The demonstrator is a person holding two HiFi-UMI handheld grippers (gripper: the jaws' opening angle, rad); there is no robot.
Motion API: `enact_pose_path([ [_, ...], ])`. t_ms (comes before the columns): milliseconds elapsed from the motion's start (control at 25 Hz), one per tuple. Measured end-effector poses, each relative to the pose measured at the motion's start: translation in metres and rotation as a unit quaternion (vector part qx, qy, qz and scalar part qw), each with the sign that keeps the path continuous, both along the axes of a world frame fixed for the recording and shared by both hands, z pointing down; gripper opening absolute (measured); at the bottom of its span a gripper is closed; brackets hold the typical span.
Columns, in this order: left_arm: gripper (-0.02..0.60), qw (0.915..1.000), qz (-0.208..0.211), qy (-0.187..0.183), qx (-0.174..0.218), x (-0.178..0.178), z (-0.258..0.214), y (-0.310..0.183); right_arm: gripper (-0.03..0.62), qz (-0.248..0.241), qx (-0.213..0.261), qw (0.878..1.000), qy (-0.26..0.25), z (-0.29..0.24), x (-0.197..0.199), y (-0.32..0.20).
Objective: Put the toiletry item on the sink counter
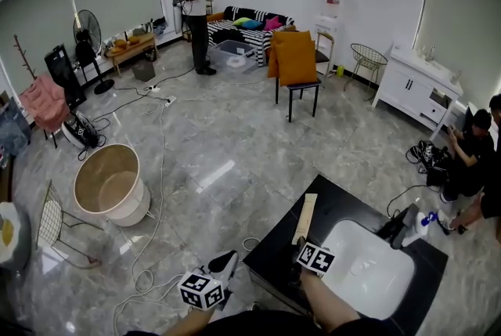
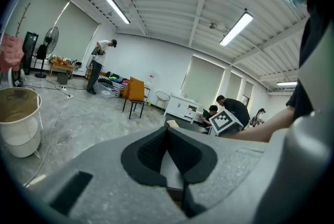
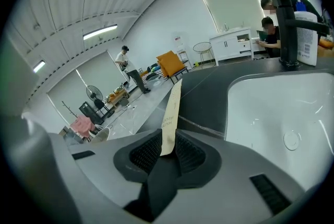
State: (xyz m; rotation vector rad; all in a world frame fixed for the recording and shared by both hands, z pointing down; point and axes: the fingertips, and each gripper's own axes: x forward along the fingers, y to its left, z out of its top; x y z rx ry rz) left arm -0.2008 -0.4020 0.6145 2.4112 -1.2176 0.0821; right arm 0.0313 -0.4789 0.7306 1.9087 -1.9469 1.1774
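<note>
Head camera looks steeply down; both gripper views skim the sink counter [image 1: 344, 203].

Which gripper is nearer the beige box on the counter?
Right. The beige box lies on the counter between the jaws of the right gripper; the left gripper hangs off the counter's left edge, apart from it.
</note>
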Motion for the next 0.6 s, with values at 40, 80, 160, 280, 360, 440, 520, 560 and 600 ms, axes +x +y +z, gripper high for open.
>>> enact_pose_path([
  [40, 0.000, 1.0000, 0.000, 0.000, 0.000, 0.000, 0.000, -0.001, 0.081, 0.000, 0.000, 1.000, 0.000, 0.000, 0.000, -0.001],
  [80, 0.000, 1.0000, 0.001, 0.000, 0.000, 0.001, 0.000, -0.002, 0.083, -0.001, 0.001, 1.000, -0.001, -0.001, 0.001, -0.002],
  [160, 0.000, 1.0000, 0.003, 0.000, 0.000, 0.004, 0.000, -0.003, 0.087, -0.002, 0.003, 1.000, -0.004, -0.002, 0.002, -0.003],
  [280, 0.001, 1.0000, 0.007, 0.001, 0.000, 0.010, -0.002, -0.005, 0.101, -0.005, 0.007, 1.000, -0.009, -0.005, 0.003, -0.003],
  [360, 0.001, 0.9999, 0.010, 0.001, 0.000, 0.014, -0.003, -0.005, 0.103, -0.009, 0.011, 1.000, -0.011, -0.009, 0.004, -0.002],
  [440, 0.000, 0.9999, 0.012, 0.001, 0.001, 0.019, -0.004, -0.004, 0.103, -0.015, 0.016, 1.000, -0.010, -0.012, 0.005, 0.000],
  [520, 0.000, 0.9999, 0.013, 0.002, 0.001, 0.023, -0.006, -0.003, 0.103, -0.023, 0.021, 1.000, -0.002, -0.016, 0.007, 0.003],
  [560, 0.000, 0.9999, 0.013, 0.002, 0.002, 0.025, -0.006, -0.002, 0.101, -0.028, 0.025, 0.999, 0.004, -0.018, 0.008, 0.005],
  [600, 0.000, 0.9999, 0.013, 0.002, 0.002, 0.027, -0.006, -0.001, 0.098, -0.034, 0.030, 0.999, 0.010, -0.021, 0.009, 0.006],
])
